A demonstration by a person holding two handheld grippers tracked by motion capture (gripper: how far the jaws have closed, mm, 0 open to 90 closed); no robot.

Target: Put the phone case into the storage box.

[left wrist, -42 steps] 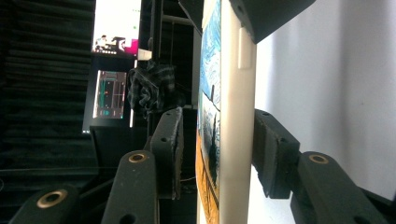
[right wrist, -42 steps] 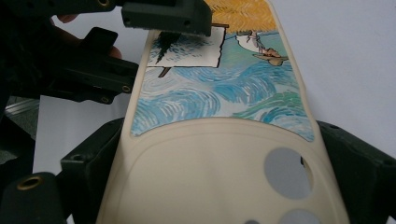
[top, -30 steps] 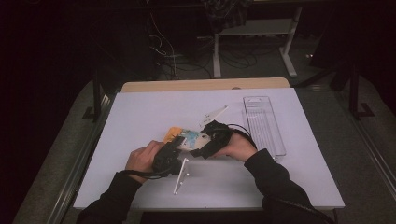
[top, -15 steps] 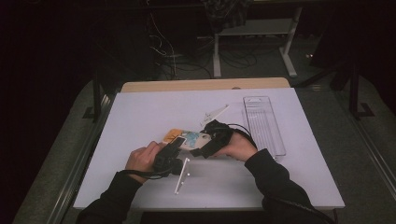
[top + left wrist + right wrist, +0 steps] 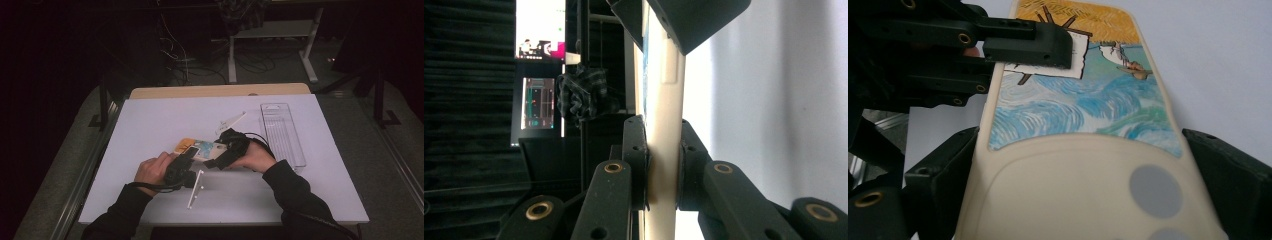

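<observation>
While the cream-coloured flat case with a painted blue-wave and orange picture (image 5: pixel 1083 125) is being kept just above the middle of the white table (image 5: pixel 150 125), it is being gripped from both ends. The left gripper (image 5: pixel 663 165) is being clenched across the case's thin edge, its pads (image 5: pixel 640 165) being pressed flat on either face, so that end is being pinned. The right gripper (image 5: pixel 1073 200) is being held around the opposite end, its jaws being set against the two long sides; judged from this, the case is being steadied for pulling or twisting apart. Around it are being left one clear plastic oblong tray (image 5: pixel 281 131) and two white narrow strips (image 5: pixel 195 189) (image 5: pixel 230 120), lying apart from the case.
</observation>
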